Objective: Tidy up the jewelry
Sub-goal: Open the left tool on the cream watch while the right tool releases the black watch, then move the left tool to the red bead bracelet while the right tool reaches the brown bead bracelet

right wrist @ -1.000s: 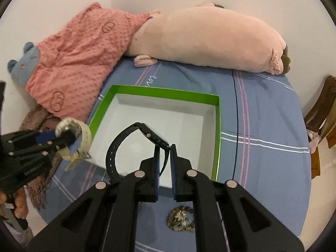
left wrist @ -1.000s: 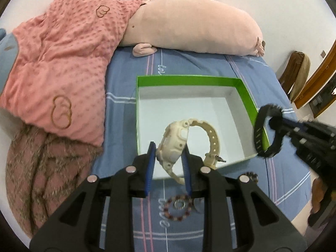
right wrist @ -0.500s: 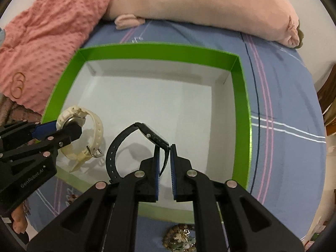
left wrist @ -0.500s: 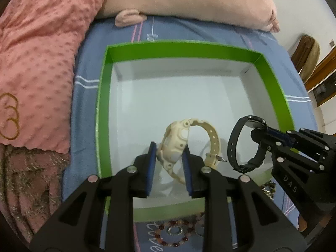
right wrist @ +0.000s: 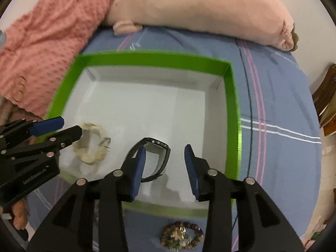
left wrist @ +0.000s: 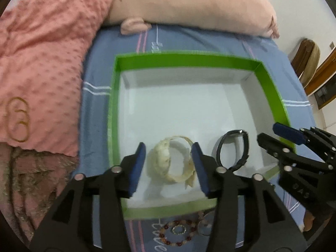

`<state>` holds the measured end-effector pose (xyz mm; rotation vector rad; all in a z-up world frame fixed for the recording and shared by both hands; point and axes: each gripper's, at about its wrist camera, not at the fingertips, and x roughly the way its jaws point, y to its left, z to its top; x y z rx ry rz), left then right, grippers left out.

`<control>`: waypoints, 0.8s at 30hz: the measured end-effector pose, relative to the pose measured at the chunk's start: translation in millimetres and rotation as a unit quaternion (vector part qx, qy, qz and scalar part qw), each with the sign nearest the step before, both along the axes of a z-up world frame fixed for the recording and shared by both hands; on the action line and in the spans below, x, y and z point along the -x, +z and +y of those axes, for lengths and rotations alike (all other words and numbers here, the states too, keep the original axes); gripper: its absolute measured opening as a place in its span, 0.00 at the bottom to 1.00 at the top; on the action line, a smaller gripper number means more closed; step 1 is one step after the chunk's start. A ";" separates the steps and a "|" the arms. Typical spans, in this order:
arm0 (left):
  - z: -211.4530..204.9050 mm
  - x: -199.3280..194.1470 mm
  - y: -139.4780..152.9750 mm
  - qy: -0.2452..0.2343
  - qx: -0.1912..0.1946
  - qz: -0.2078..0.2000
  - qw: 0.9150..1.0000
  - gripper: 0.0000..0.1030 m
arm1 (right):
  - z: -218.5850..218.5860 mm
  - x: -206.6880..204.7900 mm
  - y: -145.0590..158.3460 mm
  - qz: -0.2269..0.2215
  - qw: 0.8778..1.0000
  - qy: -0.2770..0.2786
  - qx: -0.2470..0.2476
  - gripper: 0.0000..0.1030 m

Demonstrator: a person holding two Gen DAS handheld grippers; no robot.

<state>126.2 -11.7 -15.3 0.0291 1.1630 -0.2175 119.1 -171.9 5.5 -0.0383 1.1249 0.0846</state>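
A green-rimmed white box lies on the blue bedsheet. A cream watch lies on the box floor near its front, between the fingers of my open left gripper, which no longer grips it. A black watch lies beside it in the box. My right gripper is open over the black watch, with its left pad near the strap. A red bead bracelet and a brown bead bracelet lie on the sheet in front of the box.
A pink dotted blanket lies left of the box and a long pink plush pillow lies behind it. A wooden chair stands at the right past the bed's edge.
Both grippers have lowered into the box and opened. The cream watch and the black watch have been let go and now lie on the box floor.
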 end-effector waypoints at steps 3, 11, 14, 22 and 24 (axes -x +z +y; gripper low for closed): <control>14.2 17.6 23.4 0.003 0.008 -0.021 1.000 0.46 | -3.2 24.2 27.3 -0.020 1.000 0.004 -0.017 0.37; 59.0 78.3 8.1 0.033 0.003 0.007 0.999 0.48 | -31.6 93.5 22.6 0.006 1.000 -0.009 -0.019 0.37; 63.3 92.3 -21.2 0.037 -0.001 0.045 0.998 0.48 | -34.2 105.1 -12.1 0.056 0.998 -0.017 -0.023 0.37; 44.5 108.7 -39.0 0.014 -0.007 0.066 0.998 0.49 | -45.5 114.5 -56.1 0.099 0.994 -0.048 -0.008 0.37; 40.0 108.3 -38.8 0.009 -0.007 0.066 0.998 0.49 | -49.4 114.6 -63.6 0.102 0.993 -0.058 -0.008 0.37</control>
